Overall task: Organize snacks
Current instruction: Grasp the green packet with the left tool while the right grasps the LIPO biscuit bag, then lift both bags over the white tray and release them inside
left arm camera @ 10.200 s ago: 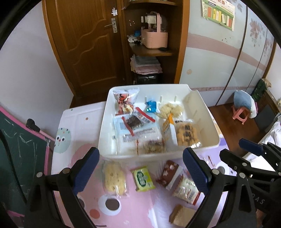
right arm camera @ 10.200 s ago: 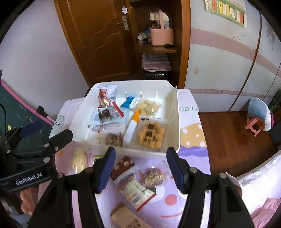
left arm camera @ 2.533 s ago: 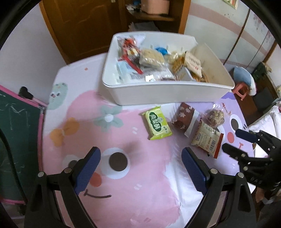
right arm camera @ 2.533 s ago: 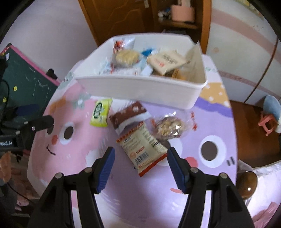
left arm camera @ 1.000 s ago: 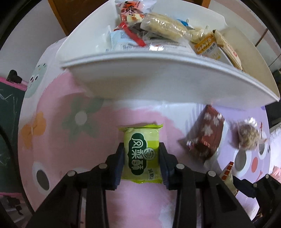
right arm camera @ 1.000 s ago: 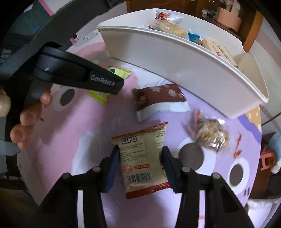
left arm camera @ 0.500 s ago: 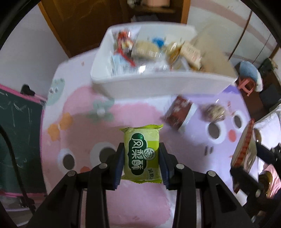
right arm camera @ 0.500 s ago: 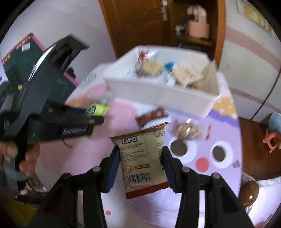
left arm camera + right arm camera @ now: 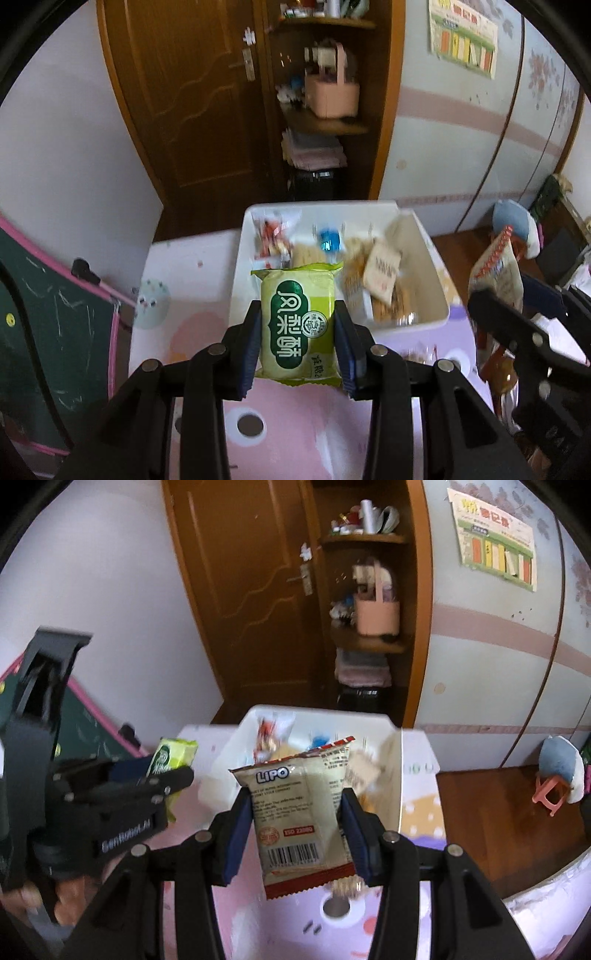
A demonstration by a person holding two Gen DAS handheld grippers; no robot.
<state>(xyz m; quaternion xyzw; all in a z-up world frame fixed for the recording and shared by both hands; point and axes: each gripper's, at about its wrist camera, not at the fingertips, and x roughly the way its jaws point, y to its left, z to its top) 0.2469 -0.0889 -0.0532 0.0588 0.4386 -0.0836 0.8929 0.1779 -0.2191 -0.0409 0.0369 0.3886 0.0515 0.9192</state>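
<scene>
On the pink desk [image 9: 295, 443] stands the white bin [image 9: 439, 291]; my left tool [image 9: 298, 343] clamps the green packet [image 9: 298, 321]; my right tool [image 9: 295, 830] clamps the LiPO packet [image 9: 299, 812].

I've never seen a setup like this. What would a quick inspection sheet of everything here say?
Surface: cartoon-print pink table cover.
Job's things: white plastic bin holding several snacks; green snack packet; beige LiPO packet.
Clutter: a blurred wrapper on the cover by the bin.
Grippers: left gripper shut on the green packet; right gripper shut on the LiPO packet; both raised.
Cables: nothing seen.
Surroundings: wooden door, shelf with pink basket, chalkboard.
</scene>
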